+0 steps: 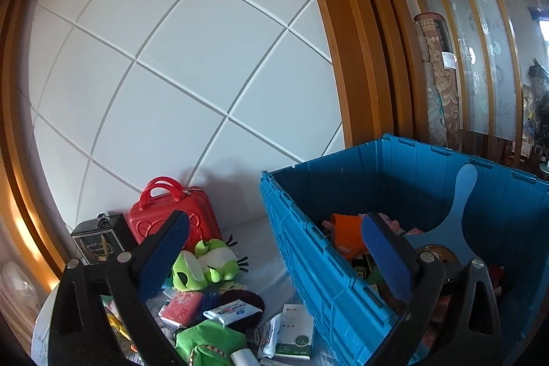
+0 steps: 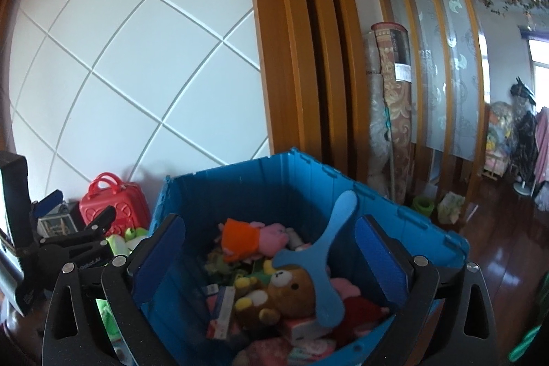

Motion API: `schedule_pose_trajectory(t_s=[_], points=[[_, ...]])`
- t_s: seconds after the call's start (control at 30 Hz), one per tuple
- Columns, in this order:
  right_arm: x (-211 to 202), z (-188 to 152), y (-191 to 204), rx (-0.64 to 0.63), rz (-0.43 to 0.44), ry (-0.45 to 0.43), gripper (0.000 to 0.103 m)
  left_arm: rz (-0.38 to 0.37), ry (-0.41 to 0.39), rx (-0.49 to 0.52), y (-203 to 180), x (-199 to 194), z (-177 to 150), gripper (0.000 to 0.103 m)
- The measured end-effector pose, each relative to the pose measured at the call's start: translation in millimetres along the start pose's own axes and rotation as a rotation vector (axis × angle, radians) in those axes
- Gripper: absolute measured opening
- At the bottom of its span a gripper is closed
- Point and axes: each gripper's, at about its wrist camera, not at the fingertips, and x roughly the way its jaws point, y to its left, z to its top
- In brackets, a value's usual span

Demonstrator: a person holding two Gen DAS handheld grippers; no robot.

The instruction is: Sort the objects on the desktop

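Both tongs, left (image 1: 274,258) and right (image 2: 269,258), gape wide, empty, at the blue bin (image 2: 240,191); labels unreadable.

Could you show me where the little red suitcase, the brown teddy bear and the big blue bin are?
red suitcase (image 1: 171,222), left wrist view, on its front face.
brown teddy bear (image 2: 291,292), right wrist view, on its face.
blue bin (image 2: 240,191), right wrist view, on its inner back wall.

Item count, visible units only:
- Blue crate (image 1: 343,263): 1
- Red case (image 1: 178,218): 1
- Black box (image 1: 99,239): 1
- Green frog toy (image 1: 206,263): 1
- Blue paddle (image 2: 326,263): 1
- Brown bear (image 2: 284,294): 1
- Pink plush (image 2: 271,237): at least 1
- Tissue packs on worktop (image 1: 295,331): several, exact count unclear
- Grippers: 2, two fingers (image 2: 161,256) each
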Motion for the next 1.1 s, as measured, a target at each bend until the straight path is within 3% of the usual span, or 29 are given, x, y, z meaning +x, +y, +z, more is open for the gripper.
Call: schedule_pose_trajectory(t_s=[0.2,0.4,0.57,0.7,0.83,1.1], points=[[-51,-22,28,0.017,-0.024,-0.007,0.101,0.013,0.008,-0.004,41,-47,-33,0.102],[-118,-59,75,0.02,-0.072,0.006,0.102,-0.031,0.074,-0.028,97,-94,-80,0.103],[-164,-95,111,0.015,-0.106,0.058,0.102,-0.011,0.072,0.025,123,-139,-109,0.103],[-196,-104,127,0.013,-0.107,0.06,0.102,-0.114,0.066,-0.008,135,-170,-116,0.103],[-218,-106,134,-0.004,-0.09,0.034,0.102,-0.112,0.023,-0.028,139,-197,-117,0.103],[-232,-122,141,-0.056,-0.099,0.069,0.102,-0.091,0.034,-0.049,135,-218,-121,0.103]])
